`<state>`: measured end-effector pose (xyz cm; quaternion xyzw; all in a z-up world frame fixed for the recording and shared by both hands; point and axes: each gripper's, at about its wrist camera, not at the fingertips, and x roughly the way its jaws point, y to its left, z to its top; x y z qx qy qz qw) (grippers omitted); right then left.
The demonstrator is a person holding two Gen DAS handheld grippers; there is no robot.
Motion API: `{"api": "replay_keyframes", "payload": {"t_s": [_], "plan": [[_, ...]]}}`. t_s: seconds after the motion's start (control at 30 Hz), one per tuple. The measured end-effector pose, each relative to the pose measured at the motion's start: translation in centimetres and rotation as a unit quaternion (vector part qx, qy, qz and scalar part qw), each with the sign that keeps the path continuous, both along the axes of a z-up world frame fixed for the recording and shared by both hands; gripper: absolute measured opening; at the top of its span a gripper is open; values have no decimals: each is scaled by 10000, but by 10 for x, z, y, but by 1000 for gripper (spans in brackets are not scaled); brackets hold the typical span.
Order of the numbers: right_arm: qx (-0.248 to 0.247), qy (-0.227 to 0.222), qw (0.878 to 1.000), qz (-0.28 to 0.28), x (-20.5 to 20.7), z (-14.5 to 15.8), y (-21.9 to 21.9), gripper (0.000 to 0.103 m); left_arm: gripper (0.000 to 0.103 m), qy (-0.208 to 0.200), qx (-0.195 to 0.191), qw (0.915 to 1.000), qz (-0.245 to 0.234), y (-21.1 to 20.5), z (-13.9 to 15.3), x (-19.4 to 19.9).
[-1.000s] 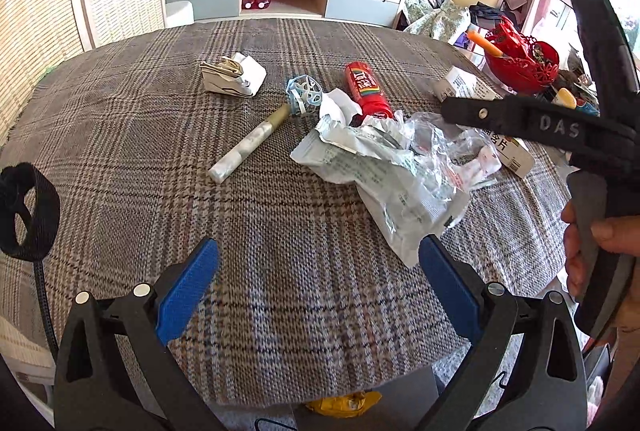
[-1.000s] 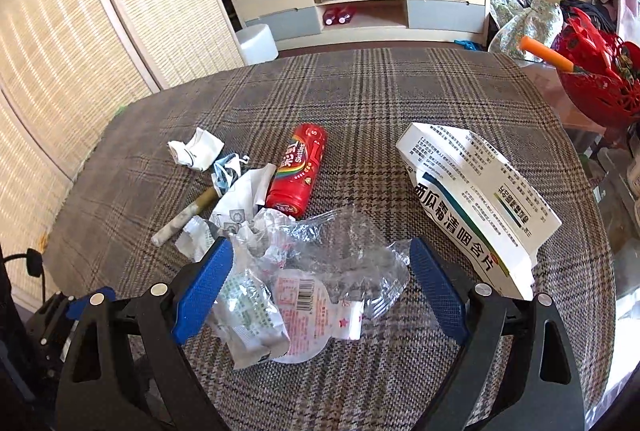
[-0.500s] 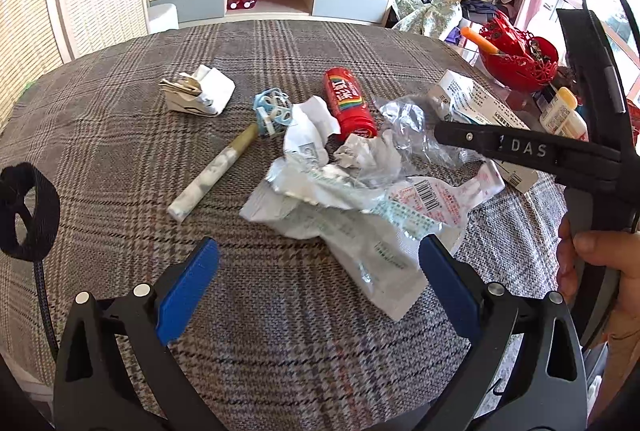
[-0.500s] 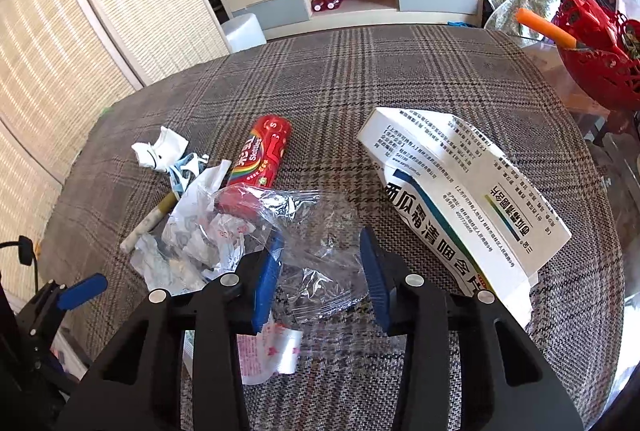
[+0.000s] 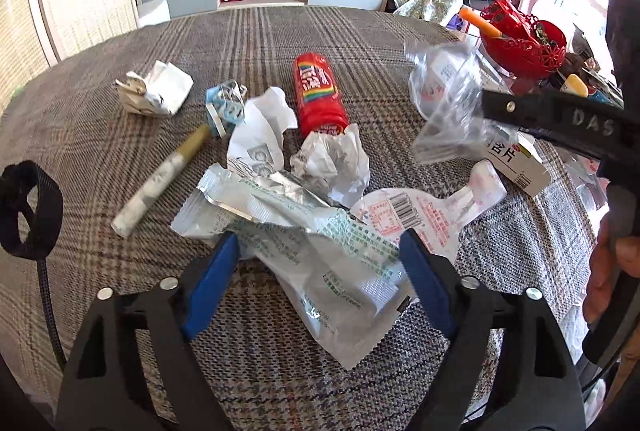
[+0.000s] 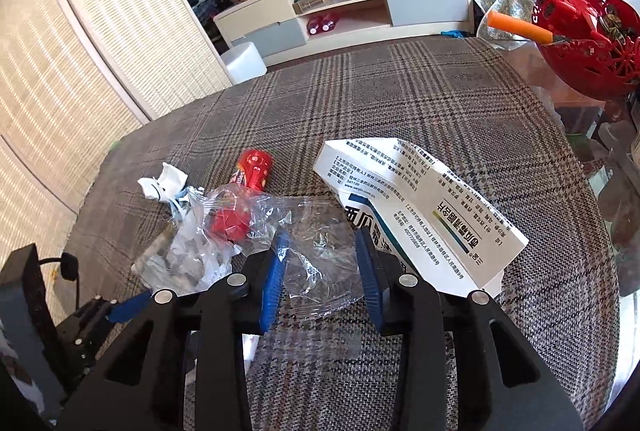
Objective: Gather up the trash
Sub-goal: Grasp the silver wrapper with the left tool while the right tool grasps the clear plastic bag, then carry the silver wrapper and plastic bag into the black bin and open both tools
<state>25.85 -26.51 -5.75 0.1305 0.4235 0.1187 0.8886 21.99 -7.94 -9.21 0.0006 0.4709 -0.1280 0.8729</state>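
Pinching clear plastic bag (image 6: 316,263), right gripper (image 6: 320,263), left gripper (image 5: 320,263) closing, grip seemingly unmade.

Plaid-covered table (image 5: 100,151) under red tube (image 5: 319,96), crumpled wrappers (image 5: 312,231), white box (image 6: 420,207).

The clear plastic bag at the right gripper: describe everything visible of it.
The clear plastic bag is thin, see-through, crinkled film. It sits bunched between the right gripper's blue pads, whose jaws have just been closing on it. In the left wrist view it hangs lifted above the plaid tablecloth, beside the white medicine box.
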Motion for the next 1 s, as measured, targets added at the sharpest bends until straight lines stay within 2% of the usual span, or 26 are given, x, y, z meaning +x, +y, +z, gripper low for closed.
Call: {"api": "replay_keyframes", "payload": {"t_s": [0.03,0.13,0.37,0.43,0.47,0.7,0.9,1.0], "plan": [[42,-6,10000,45,-1,2,-1,36,73,6,-44,10000,17,1,-1,-1],[82,-39,9999,146,-5,9,0,36,56,2,-98,9999,-28,2,0,-4],[-49,-161,9995,264,-20,28,4,36,38,-44,-48,9997,-228,6,2,-20],[-122,-190,9993,306,-27,34,6,36,35,-40,-49,9997,-237,10,4,-27],[-140,-201,9992,322,-31,36,7,36,29,-43,-50,9997,-250,11,5,-31],[-81,-349,9987,363,-76,51,11,36,28,-237,-148,9991,-319,26,22,-70],[191,-409,9984,331,-142,45,14,36,28,-370,-252,9986,-284,34,37,-115],[158,-443,9983,337,-175,44,21,36,28,-335,-321,9986,-241,41,38,-140]]}}
